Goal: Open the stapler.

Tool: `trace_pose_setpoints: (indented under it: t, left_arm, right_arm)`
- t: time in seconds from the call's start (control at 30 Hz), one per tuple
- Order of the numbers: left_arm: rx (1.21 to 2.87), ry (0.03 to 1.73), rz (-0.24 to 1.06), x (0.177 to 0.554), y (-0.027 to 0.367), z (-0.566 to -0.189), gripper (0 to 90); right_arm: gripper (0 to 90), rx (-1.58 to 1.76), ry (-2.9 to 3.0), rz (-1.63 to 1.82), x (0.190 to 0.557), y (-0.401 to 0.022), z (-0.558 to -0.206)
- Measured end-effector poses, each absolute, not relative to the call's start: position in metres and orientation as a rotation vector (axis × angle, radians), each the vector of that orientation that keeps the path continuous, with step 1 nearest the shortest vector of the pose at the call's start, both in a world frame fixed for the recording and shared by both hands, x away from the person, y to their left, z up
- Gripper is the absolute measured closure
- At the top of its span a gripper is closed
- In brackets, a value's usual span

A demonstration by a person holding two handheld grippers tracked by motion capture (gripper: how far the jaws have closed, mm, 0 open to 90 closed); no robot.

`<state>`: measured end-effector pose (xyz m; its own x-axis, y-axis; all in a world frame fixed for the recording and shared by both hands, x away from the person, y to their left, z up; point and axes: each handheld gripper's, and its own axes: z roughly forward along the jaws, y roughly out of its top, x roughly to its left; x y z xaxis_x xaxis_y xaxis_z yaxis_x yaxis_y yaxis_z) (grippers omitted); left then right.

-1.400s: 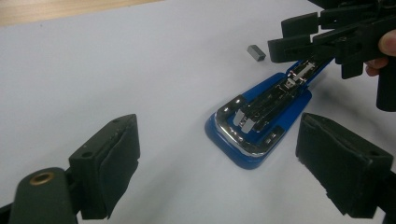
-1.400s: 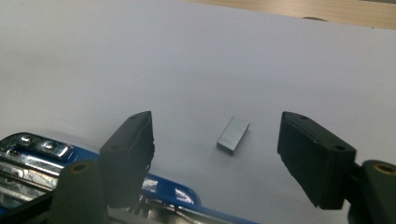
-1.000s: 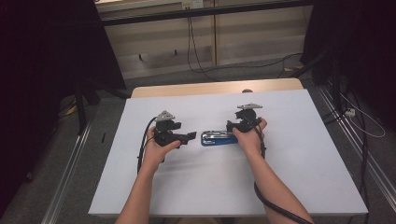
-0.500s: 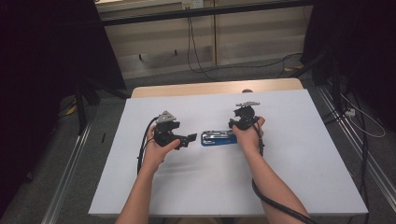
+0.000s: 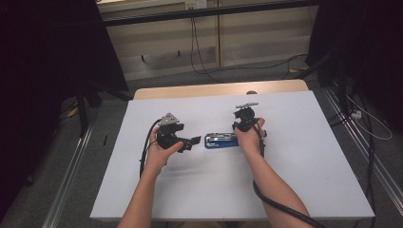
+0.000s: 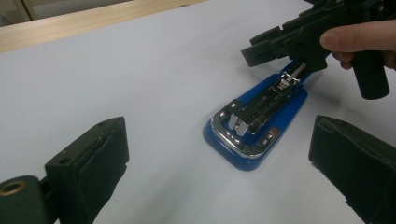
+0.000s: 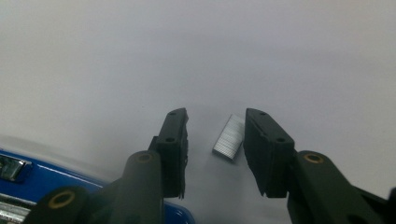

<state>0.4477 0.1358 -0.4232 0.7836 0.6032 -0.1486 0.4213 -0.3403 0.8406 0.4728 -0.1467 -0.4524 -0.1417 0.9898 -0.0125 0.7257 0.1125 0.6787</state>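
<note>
From above I see the white table [image 5: 304, 180] with a blue stapler [image 5: 221, 141], opened flat with its metal staple channel facing up, lying near the middle between my two hands. My left gripper [image 5: 191, 142] sits just left of the stapler, its fingers [image 6: 95, 163] spread wide apart and empty, pointing toward the stapler's rounded chrome end. My right gripper [image 5: 243, 124] is at the stapler's right end, tilted down toward the table, its fingers [image 7: 175, 140] parted around a small silver strip of staples [image 7: 229, 137] lying on the table; I cannot tell whether they touch it.
</note>
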Motion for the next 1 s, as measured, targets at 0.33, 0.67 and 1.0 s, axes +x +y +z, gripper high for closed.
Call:
trace_pose_setpoints:
  t: [0.33,0.67,1.0]
  left_arm:
    - [1.984,0.773,0.245,0.447,0.137,-0.422,5.3]
    - [1.977,0.778,0.256,0.448,0.139,-0.421,5.6]
    - [1.971,0.790,0.254,0.448,0.141,-0.421,5.7]
  right_arm:
    - [79.5,1.696,1.954,0.721,0.477,-0.150,-0.453]
    - [79.6,1.683,1.966,0.798,0.476,-0.154,-0.450]
    - [79.7,1.615,2.012,0.851,0.473,-0.159,-0.444]
